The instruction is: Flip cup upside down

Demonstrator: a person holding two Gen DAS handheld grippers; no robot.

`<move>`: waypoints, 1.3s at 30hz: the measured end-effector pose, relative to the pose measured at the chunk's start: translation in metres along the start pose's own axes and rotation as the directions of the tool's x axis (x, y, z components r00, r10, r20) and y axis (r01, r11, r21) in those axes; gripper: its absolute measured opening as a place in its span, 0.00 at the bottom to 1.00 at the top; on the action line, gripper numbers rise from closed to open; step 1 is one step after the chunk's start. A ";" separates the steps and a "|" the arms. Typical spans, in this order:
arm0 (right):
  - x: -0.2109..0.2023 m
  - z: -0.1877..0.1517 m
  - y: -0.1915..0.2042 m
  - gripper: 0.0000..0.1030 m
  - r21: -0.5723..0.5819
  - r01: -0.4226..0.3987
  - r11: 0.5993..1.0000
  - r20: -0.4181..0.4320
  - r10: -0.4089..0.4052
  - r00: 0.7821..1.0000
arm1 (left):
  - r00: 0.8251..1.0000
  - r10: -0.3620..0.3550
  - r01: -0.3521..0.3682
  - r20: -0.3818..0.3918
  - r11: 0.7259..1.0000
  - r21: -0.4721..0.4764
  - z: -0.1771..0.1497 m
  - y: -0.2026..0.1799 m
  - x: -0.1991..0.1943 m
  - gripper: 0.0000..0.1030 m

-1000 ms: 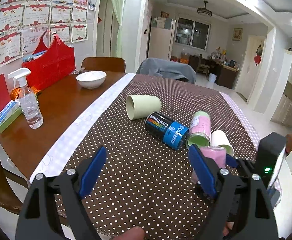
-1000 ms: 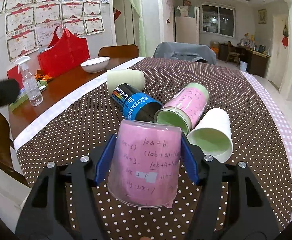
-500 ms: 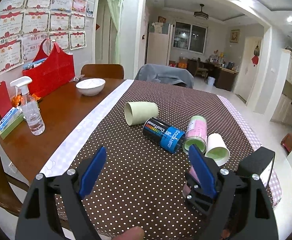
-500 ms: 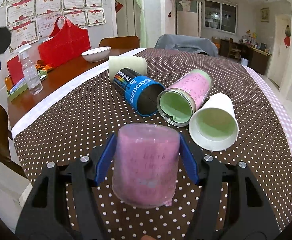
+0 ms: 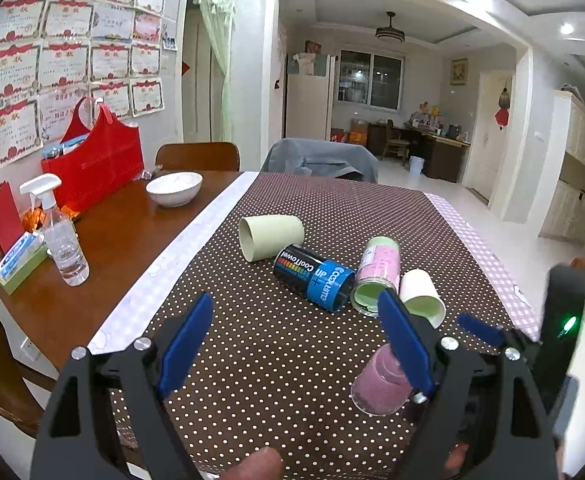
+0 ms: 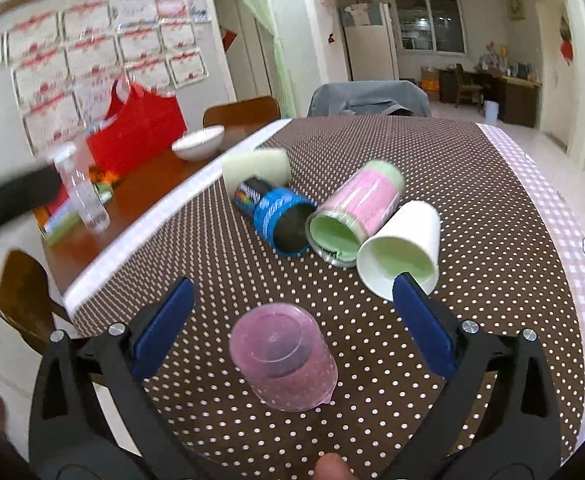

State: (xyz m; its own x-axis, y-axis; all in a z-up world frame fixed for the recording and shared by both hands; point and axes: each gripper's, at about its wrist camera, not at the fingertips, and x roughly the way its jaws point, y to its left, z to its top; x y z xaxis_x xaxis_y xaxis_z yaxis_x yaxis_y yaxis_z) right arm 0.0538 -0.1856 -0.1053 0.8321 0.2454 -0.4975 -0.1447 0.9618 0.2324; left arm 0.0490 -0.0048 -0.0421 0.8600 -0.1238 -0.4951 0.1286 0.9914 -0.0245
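1. Spray bottle of clear plastic [image 5: 63, 236] stands at the left of the left wrist view on the bare wooden tabletop [image 5: 104, 248], with a white ceramic bowl [image 5: 174, 188] further back.
2. Left gripper [image 5: 292, 340] hovers low in that view, jaws released and holding nothing, above the brown white-dotted tablecloth [image 5: 276, 360].
3. Four cups lie on their sides mid-frame in a loose row: a pale cream paper cup [image 5: 270, 236], a black and blue printed can-shaped cup [image 5: 314, 276], a pink and green cylindrical cup [image 5: 376, 276], and a white paper cup with green inside [image 5: 420, 296].
4. In the right wrist view, the translucent pink plastic cup [image 6: 284, 360] stands upside down on the cloth, low centre, base up.
5. Right gripper [image 6: 292, 332] has its jaws released; the blue pads sit apart from the pink cup on either side.
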 end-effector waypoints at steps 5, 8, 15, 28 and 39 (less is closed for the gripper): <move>-0.030 0.018 -0.004 0.94 0.030 -0.004 1.000 0.044 0.002 0.999 | 1.000 -0.001 0.001 0.023 1.000 0.025 0.002 -0.010 -0.012 0.81; -0.046 0.027 -0.007 0.94 0.054 0.006 0.999 0.060 -0.009 0.998 | 0.999 -0.003 0.002 0.038 0.999 0.037 0.004 -0.015 -0.020 0.81; -0.076 0.041 -0.004 0.94 0.072 0.031 0.997 0.101 -0.038 0.994 | 0.997 0.011 -0.015 0.078 0.999 0.050 0.010 -0.021 -0.040 0.81; -0.116 0.053 0.009 0.94 0.043 0.117 0.992 0.165 -0.122 0.979 | 0.989 0.016 -0.026 0.144 0.997 0.071 0.018 -0.029 -0.075 0.81; -0.144 0.054 0.027 0.94 -0.003 0.186 0.983 0.214 -0.181 0.960 | 0.983 0.036 -0.050 0.182 0.996 0.073 0.021 -0.033 -0.095 0.81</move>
State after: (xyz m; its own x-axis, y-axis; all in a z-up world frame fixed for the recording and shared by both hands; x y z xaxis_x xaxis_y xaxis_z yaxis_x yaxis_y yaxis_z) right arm -0.0413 -0.2017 0.0182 0.9394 0.0354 -0.3409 0.0110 0.9910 0.1332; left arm -0.0263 -0.0266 0.0242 0.9397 -0.0939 -0.3290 0.1212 0.9906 0.0635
